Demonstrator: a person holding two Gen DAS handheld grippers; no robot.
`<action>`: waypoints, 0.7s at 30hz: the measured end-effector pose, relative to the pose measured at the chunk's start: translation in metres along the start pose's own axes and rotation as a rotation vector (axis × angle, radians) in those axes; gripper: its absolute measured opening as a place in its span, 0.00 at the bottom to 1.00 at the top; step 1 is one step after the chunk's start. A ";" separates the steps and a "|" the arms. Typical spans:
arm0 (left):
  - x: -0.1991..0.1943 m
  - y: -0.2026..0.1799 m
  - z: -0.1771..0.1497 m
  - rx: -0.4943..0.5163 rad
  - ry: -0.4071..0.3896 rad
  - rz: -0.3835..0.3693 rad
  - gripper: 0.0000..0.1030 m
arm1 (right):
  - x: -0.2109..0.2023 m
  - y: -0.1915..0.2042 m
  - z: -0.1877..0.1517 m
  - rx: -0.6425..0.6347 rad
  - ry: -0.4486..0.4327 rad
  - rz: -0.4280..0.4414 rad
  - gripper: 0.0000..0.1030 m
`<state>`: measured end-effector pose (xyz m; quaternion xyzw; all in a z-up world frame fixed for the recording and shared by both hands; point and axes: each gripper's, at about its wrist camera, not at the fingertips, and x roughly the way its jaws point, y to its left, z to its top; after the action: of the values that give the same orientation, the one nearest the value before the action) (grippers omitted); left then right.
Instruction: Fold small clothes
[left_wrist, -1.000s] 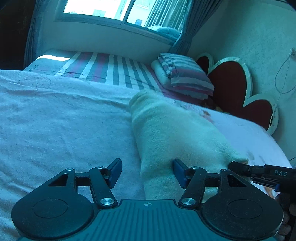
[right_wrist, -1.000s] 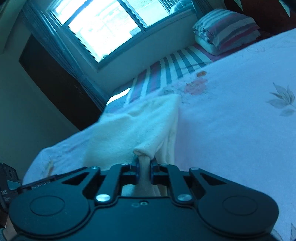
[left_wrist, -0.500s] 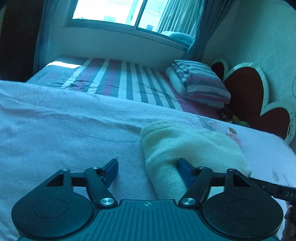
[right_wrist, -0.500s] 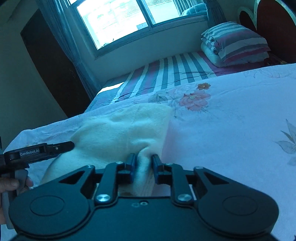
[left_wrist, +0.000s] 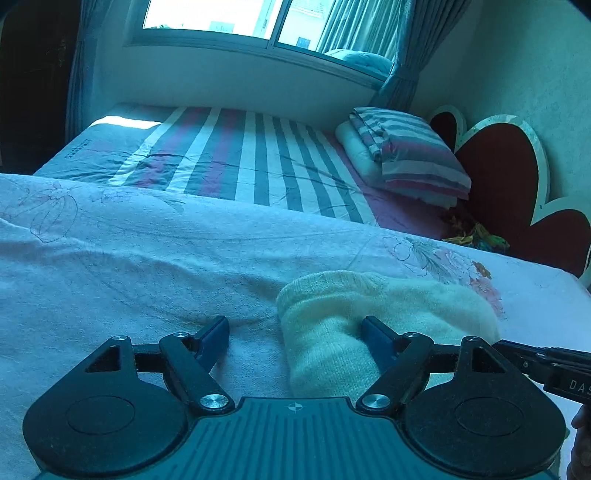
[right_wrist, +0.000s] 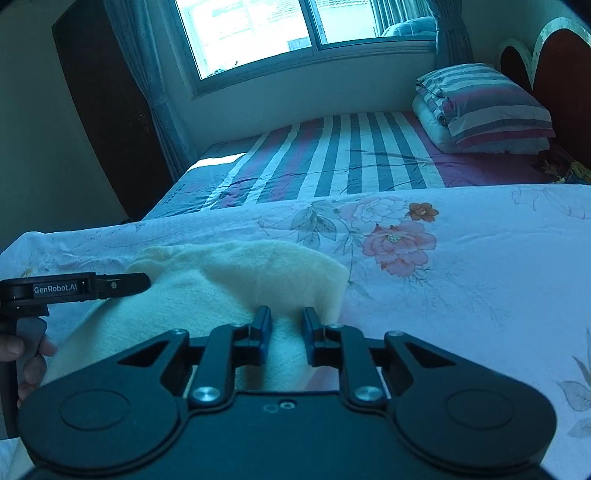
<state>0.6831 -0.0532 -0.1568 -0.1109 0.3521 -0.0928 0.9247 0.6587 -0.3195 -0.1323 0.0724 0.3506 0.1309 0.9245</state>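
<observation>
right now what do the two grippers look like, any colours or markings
Both are matte black with teardrop side plates, silver screws and blue finger pads. The left gripper has a ribbed body with a small crosshair mark and white GenRobot.AI lettering on its side; the right gripper has DAS lettering.

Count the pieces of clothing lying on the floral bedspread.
1: a pale yellow knitted garment lies folded on the floral bedspread, close in front of both grippers. Anything beneath it would be hidden.

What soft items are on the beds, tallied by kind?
Pale yellow knitted garment: 1
Floral white bedsheet: 1
Striped red, grey and white bedsheet: 1
Striped folded quilt stack: 1
Total: 4
</observation>
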 end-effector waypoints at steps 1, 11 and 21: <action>-0.011 -0.002 -0.001 0.011 -0.019 -0.004 0.76 | -0.010 0.002 -0.002 -0.009 -0.021 0.001 0.22; -0.088 0.001 -0.081 0.099 -0.009 -0.062 0.76 | -0.079 0.031 -0.085 -0.134 0.053 -0.038 0.22; -0.143 0.000 -0.125 0.119 0.025 -0.076 0.76 | -0.136 0.041 -0.108 -0.063 -0.001 -0.015 0.22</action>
<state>0.4945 -0.0348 -0.1577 -0.0678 0.3529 -0.1498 0.9211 0.4809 -0.3157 -0.1174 0.0406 0.3463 0.1352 0.9275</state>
